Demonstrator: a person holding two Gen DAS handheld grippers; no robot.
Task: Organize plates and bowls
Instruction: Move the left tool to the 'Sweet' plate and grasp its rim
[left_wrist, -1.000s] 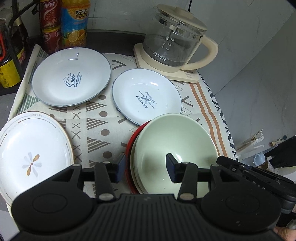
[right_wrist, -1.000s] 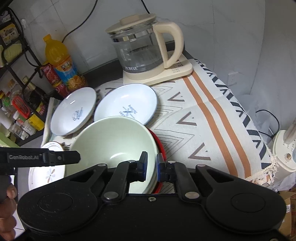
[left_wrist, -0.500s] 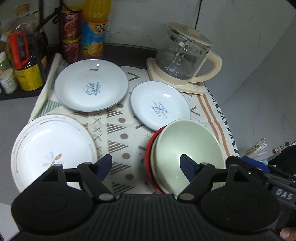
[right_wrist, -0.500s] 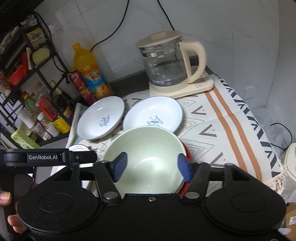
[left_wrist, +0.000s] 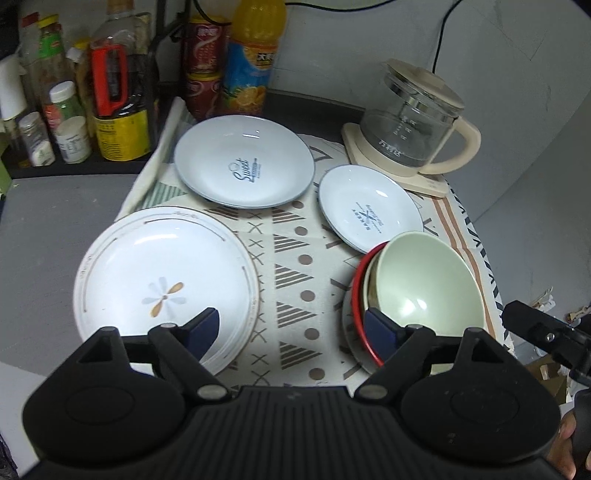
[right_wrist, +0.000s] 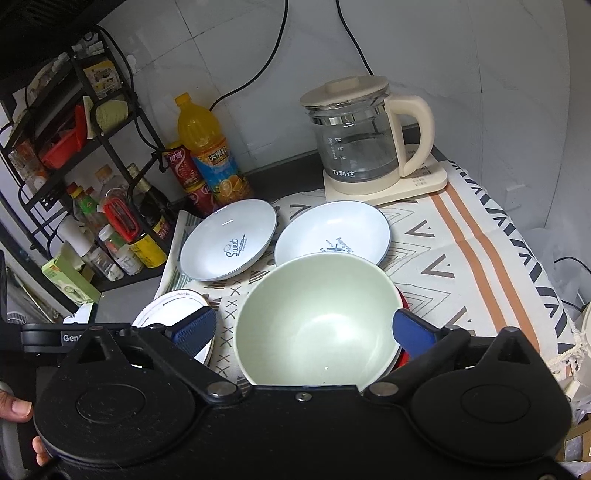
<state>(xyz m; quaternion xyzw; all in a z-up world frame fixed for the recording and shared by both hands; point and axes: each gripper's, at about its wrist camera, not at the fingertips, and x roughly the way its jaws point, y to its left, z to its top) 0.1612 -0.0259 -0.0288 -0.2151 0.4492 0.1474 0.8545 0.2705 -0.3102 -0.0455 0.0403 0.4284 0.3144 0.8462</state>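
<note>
A pale green bowl (left_wrist: 424, 284) (right_wrist: 317, 314) sits nested in a stack with a red-rimmed bowl (left_wrist: 357, 295) under it, at the right of the patterned cloth. A white flower plate (left_wrist: 162, 284) lies front left, its edge in the right wrist view (right_wrist: 173, 301). A "Sweet" plate (left_wrist: 243, 158) (right_wrist: 229, 240) and a "Bakery" plate (left_wrist: 369, 206) (right_wrist: 332, 230) lie behind. My left gripper (left_wrist: 291, 325) is open and empty above the cloth between flower plate and bowls. My right gripper (right_wrist: 304, 328) is open and empty over the green bowl.
A glass kettle on a cream base (left_wrist: 410, 122) (right_wrist: 365, 144) stands at the back right. An orange juice bottle (left_wrist: 251, 55) (right_wrist: 207, 147), red cans (left_wrist: 203, 51) and a rack of condiment bottles (right_wrist: 92, 206) line the back left. The cloth's right edge (right_wrist: 546, 295) drops off.
Both grippers have opened wide and pulled up and back from the bowl stack. The right gripper has let go of the stack's rim. The bowls stay nested on the cloth.
</note>
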